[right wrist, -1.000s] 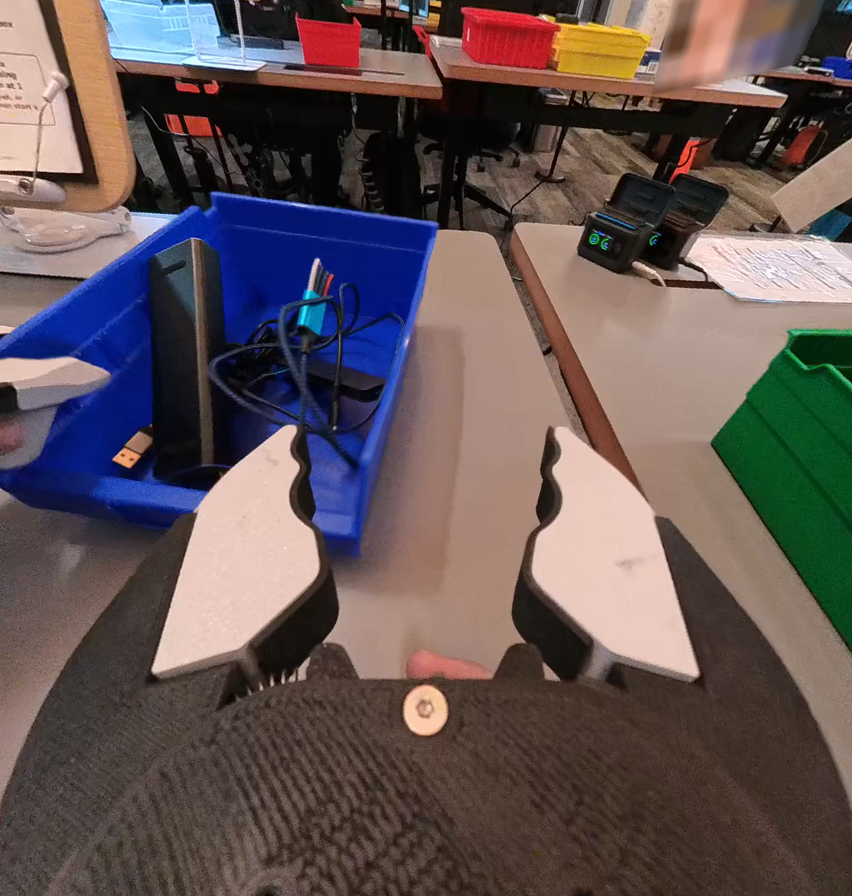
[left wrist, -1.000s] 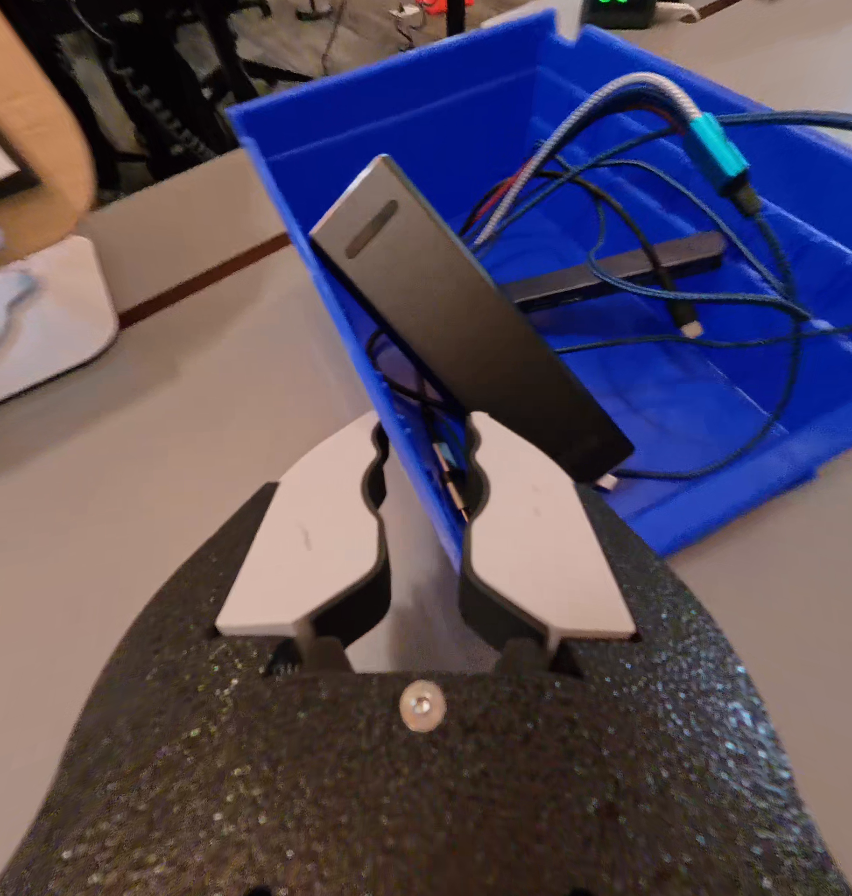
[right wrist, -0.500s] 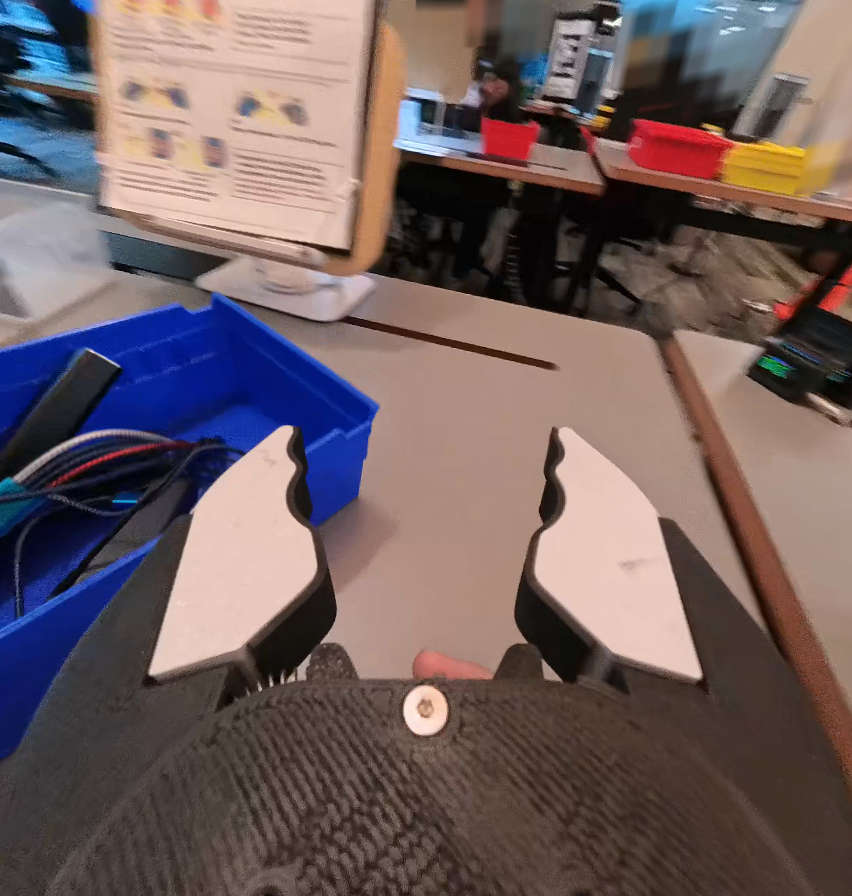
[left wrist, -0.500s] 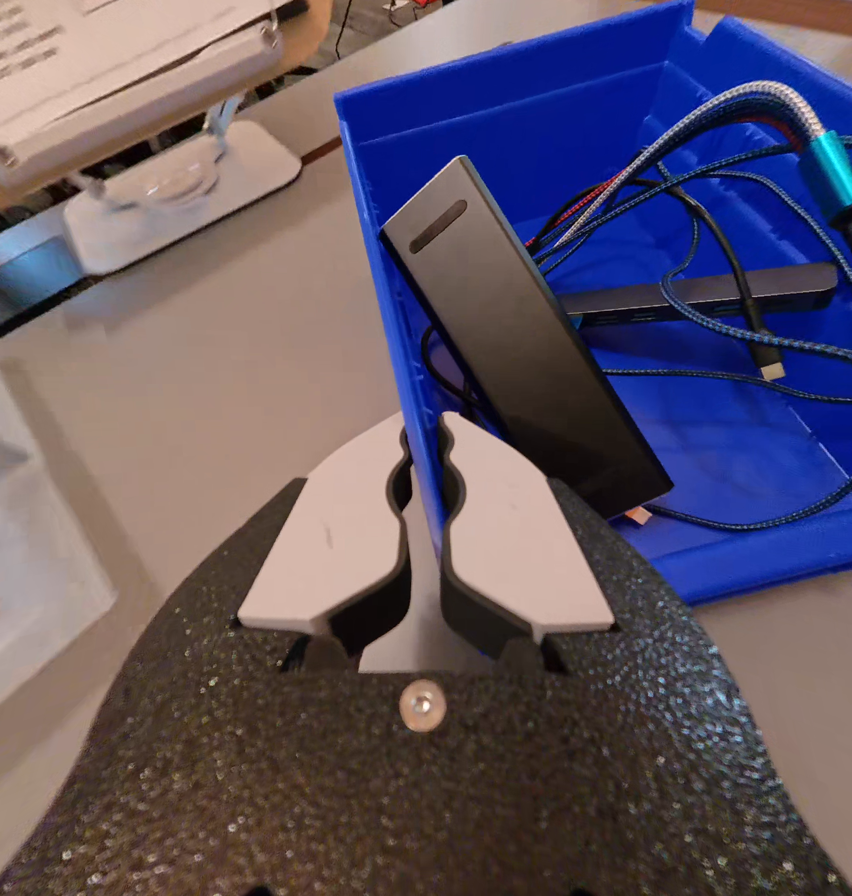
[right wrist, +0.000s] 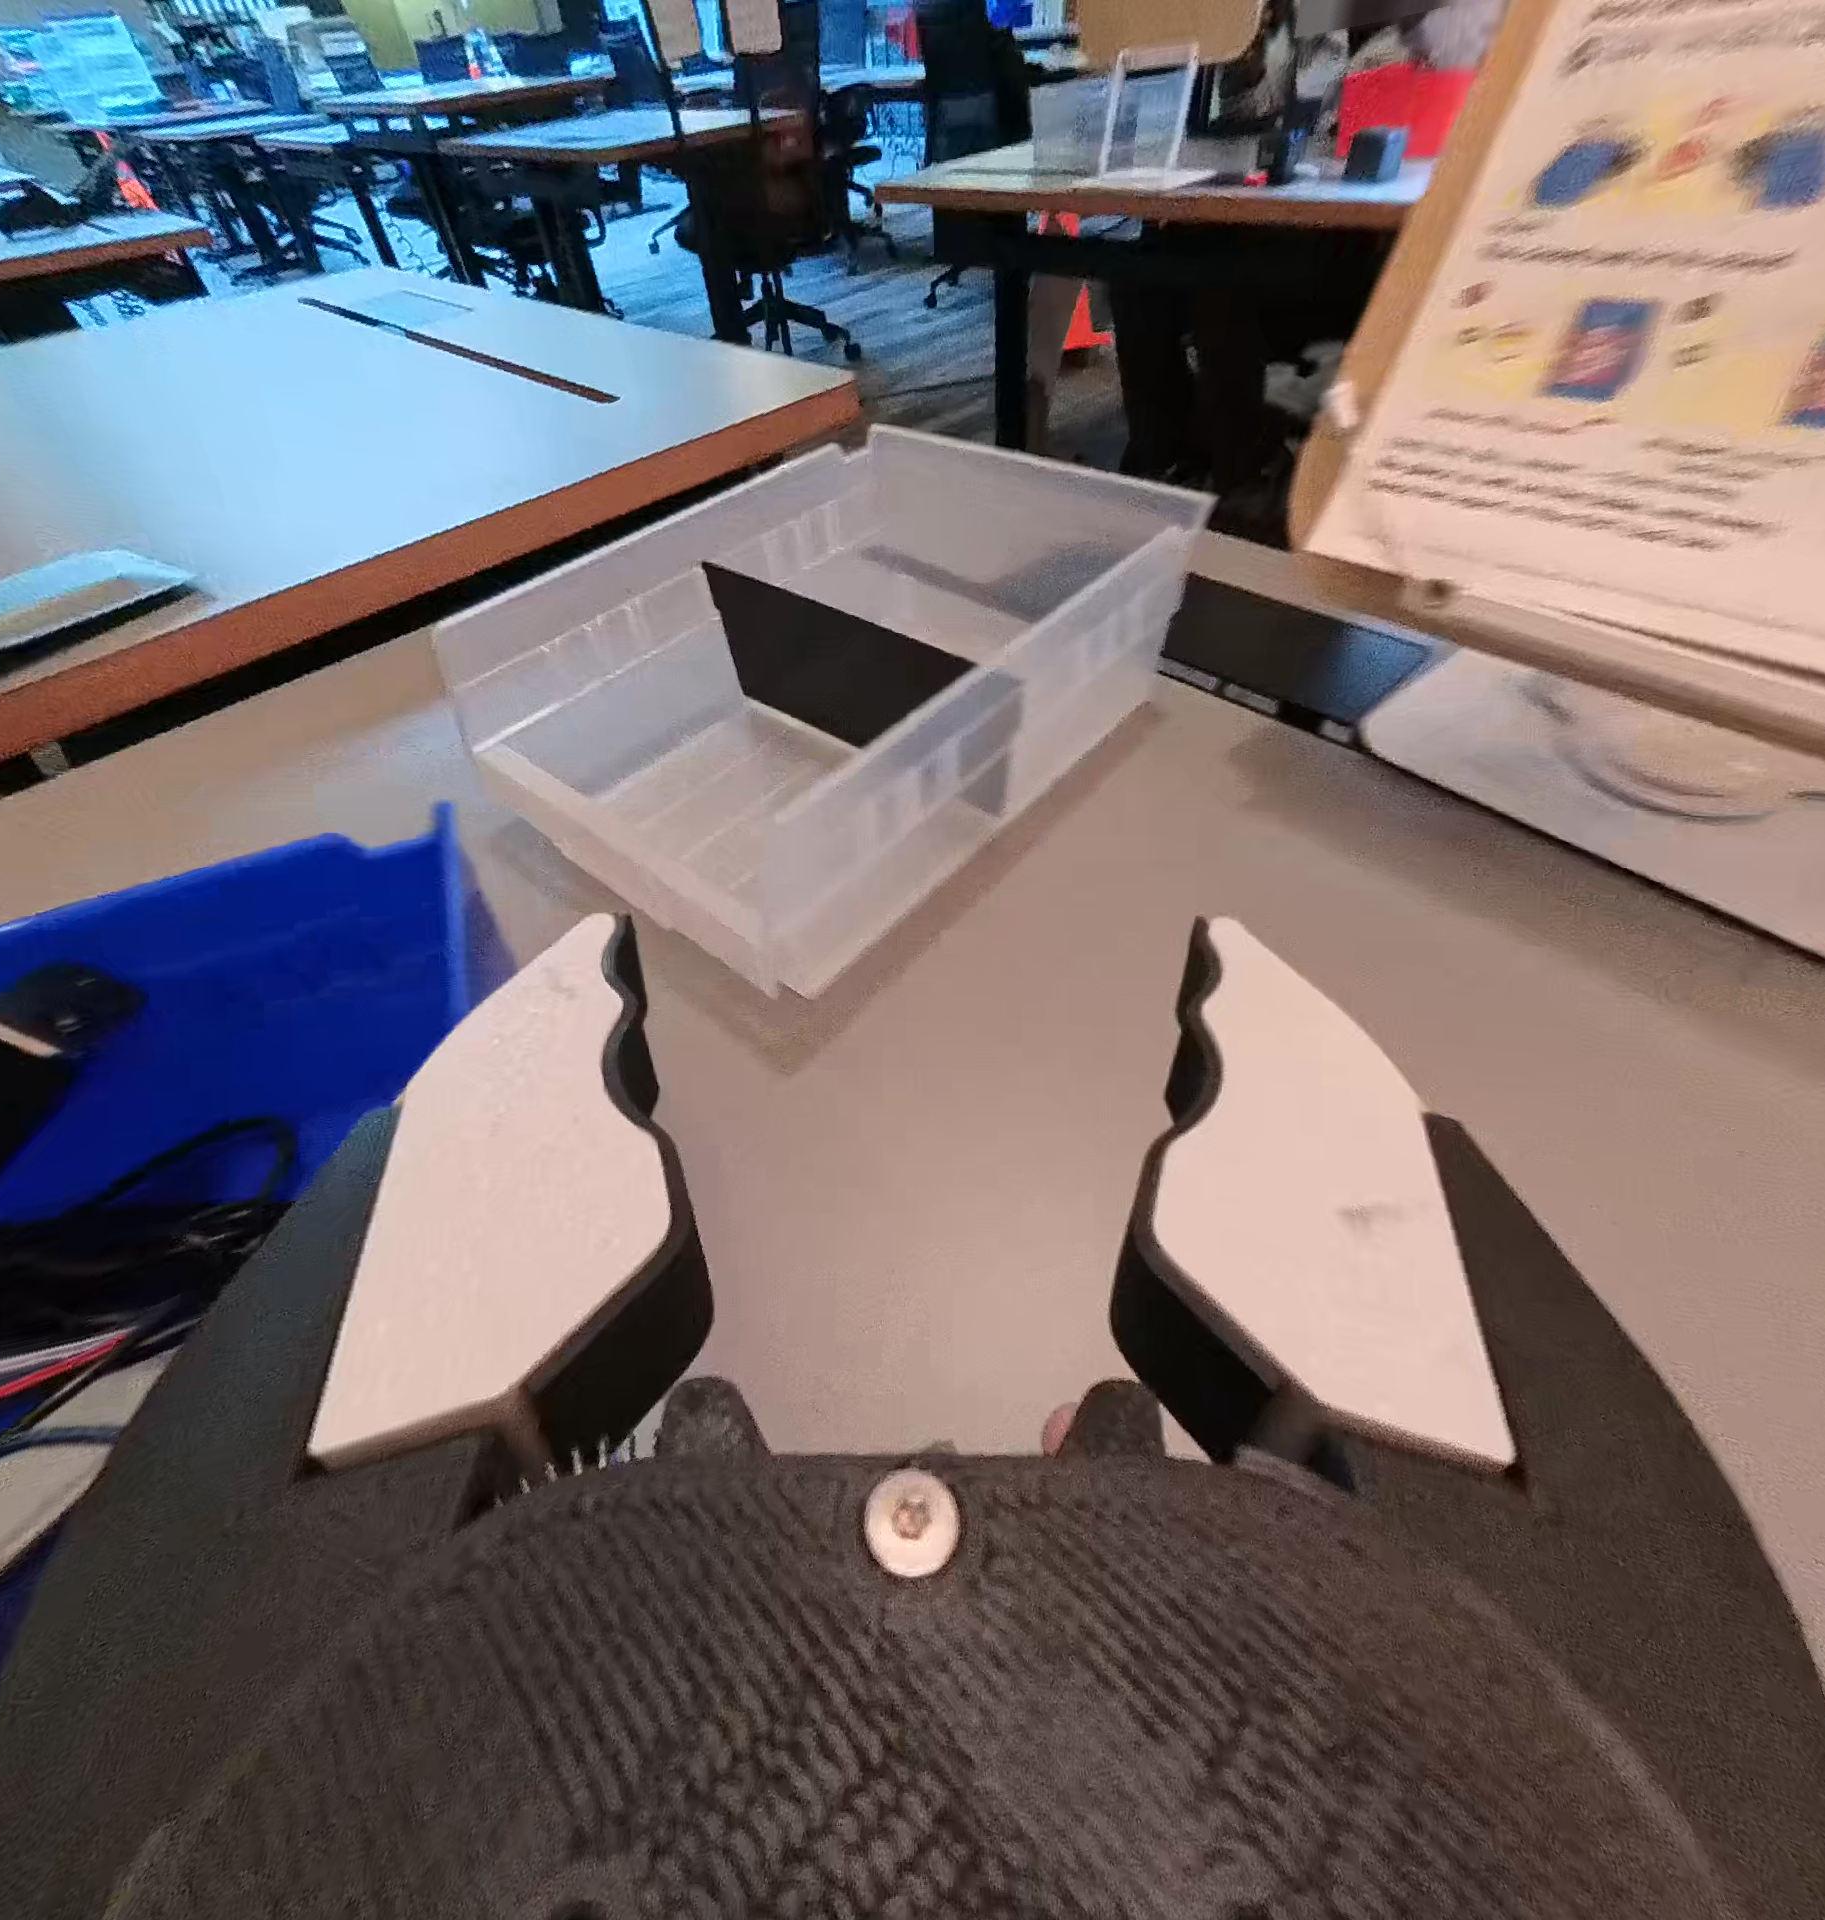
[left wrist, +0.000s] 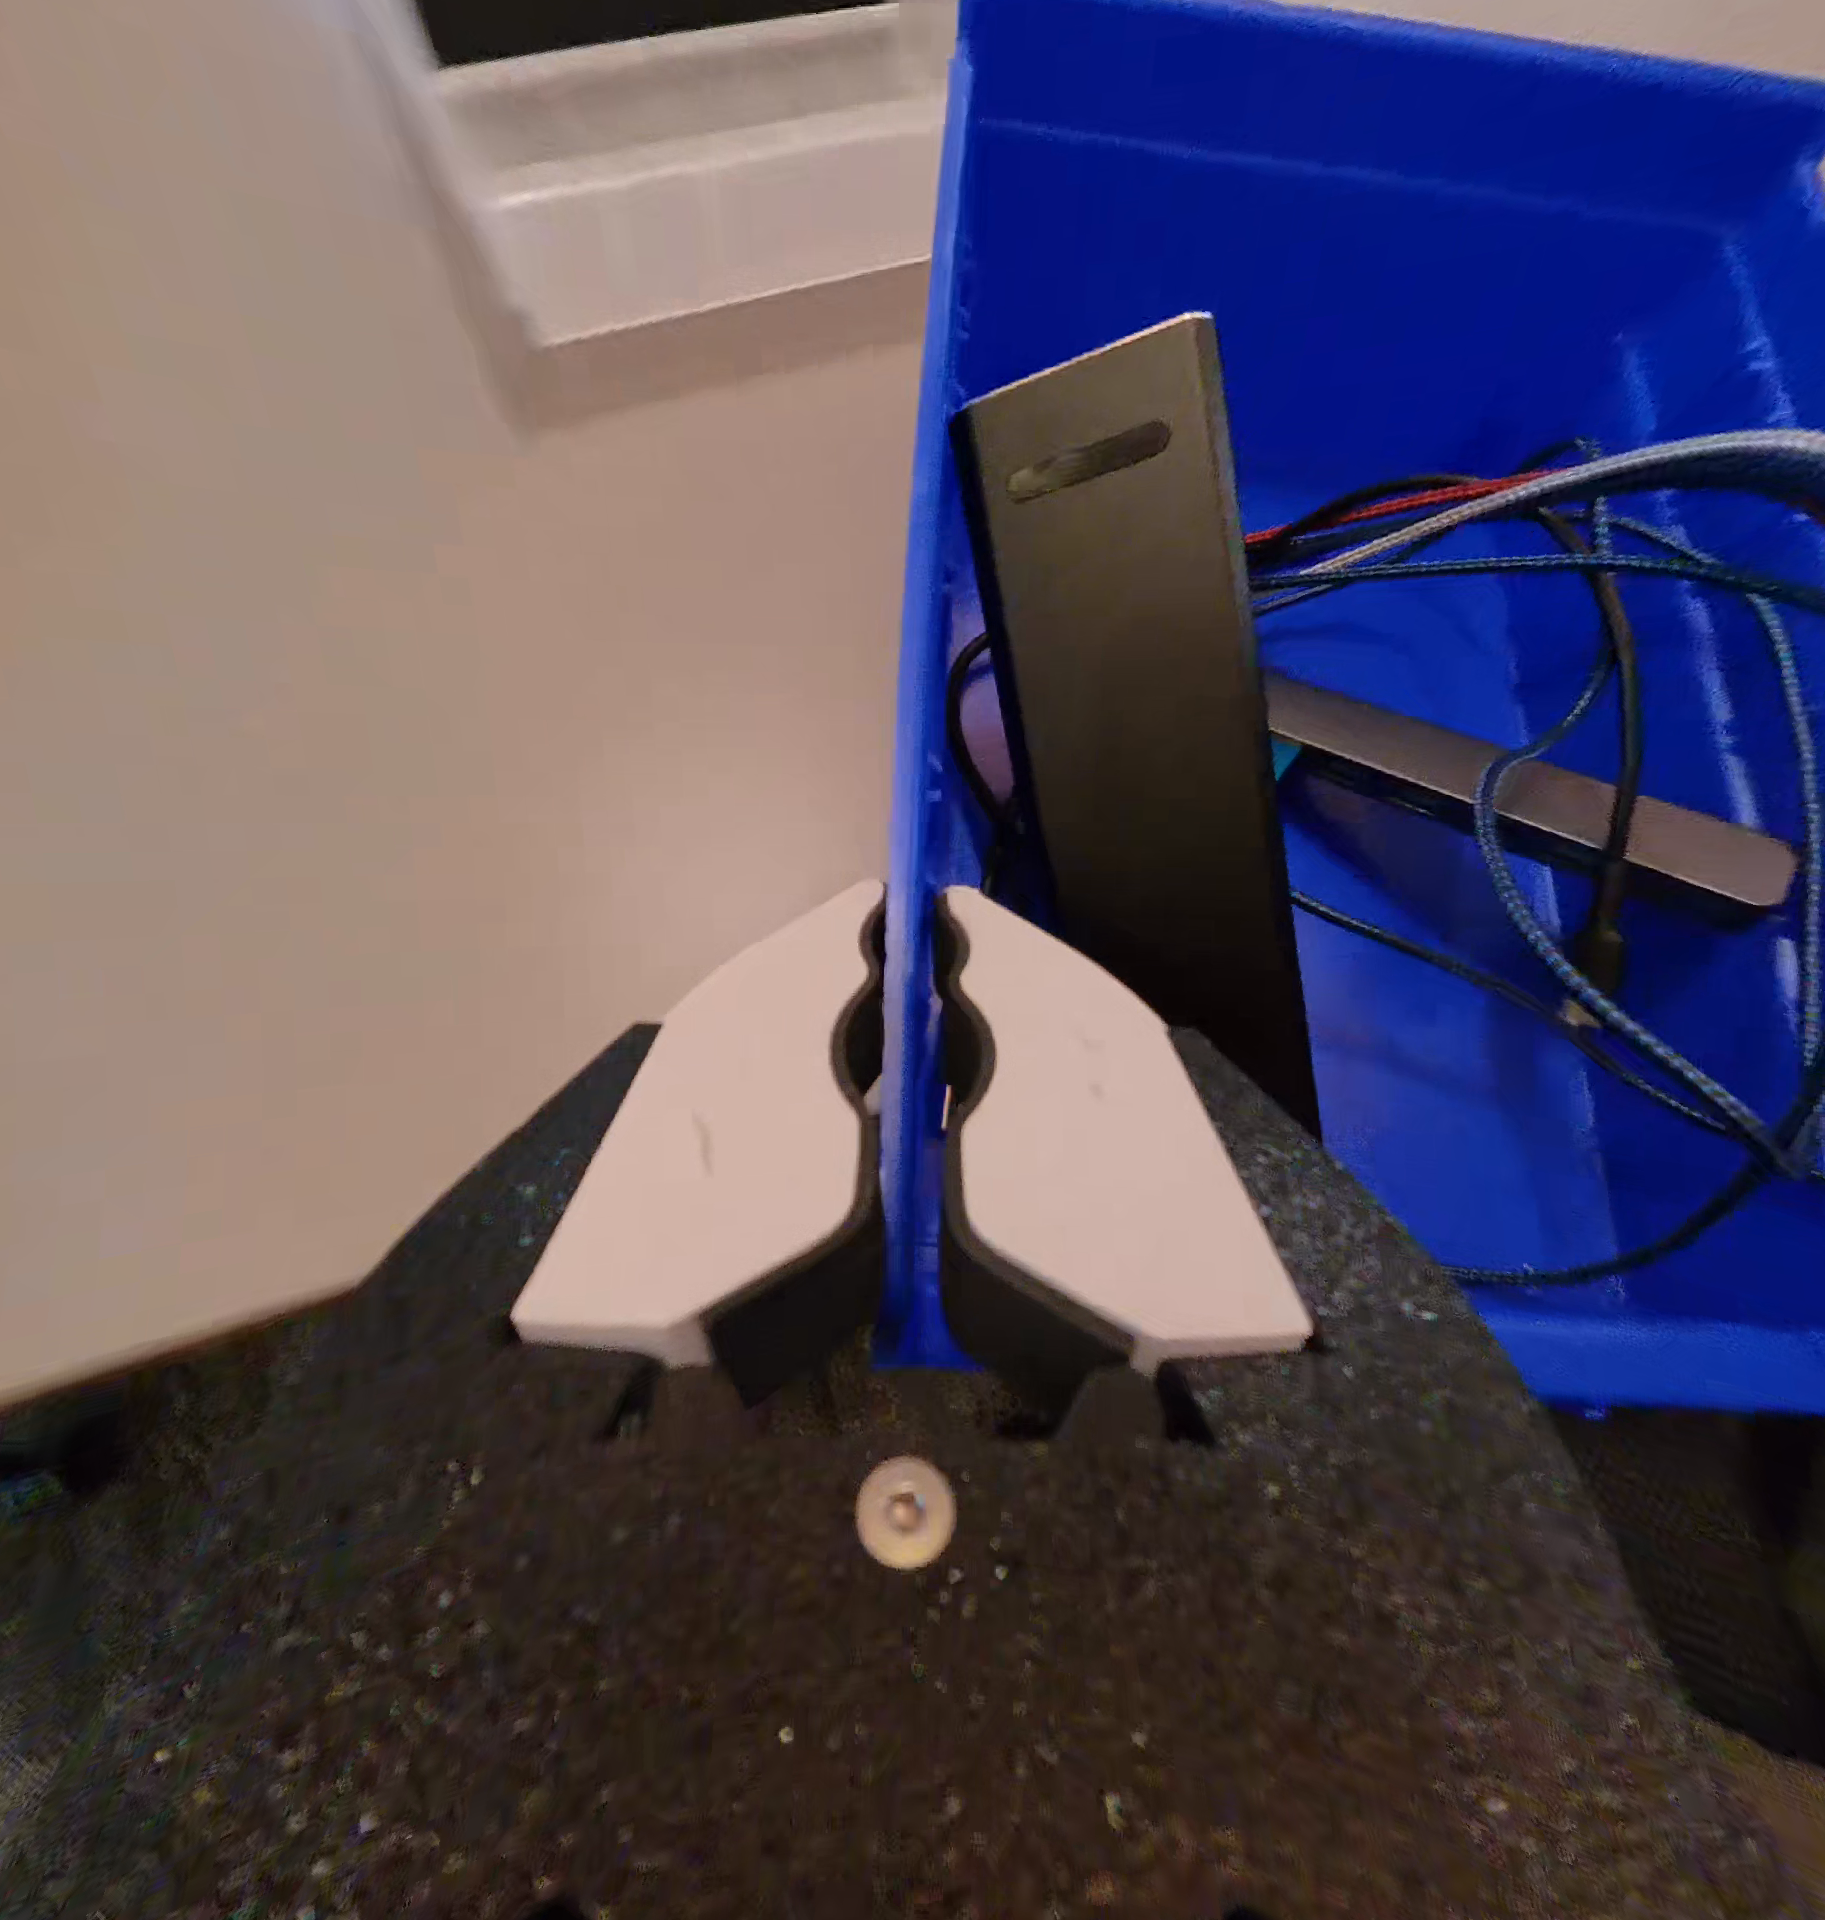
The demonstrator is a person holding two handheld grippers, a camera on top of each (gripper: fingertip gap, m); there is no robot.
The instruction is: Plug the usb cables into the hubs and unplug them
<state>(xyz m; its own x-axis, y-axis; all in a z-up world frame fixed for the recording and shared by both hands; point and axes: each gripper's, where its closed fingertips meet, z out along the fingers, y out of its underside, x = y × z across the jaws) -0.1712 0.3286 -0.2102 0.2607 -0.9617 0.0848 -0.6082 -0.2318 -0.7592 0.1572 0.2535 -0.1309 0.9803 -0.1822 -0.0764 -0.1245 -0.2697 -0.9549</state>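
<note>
Your left gripper (left wrist: 908,914) is pinching the side wall of the blue bin (left wrist: 1407,208); your right gripper (right wrist: 908,977) hangs spread and empty over the table (right wrist: 939,1143), facing a clear bin (right wrist: 825,717). Inside the blue bin, 1 black hub (left wrist: 1126,665) leans upright against that wall, another hub (left wrist: 1510,810) lies flat under tangled usb cables (left wrist: 1614,582). Tilt or drag the bin and the leaning hub could topple, snagging cables. The connectors are blurred and partly cut off.

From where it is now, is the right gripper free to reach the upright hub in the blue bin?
Probably yes. The right gripper is open and empty, and the bin is open-topped beside it. The hub leans against the wall that the left gripper clamps.
</note>
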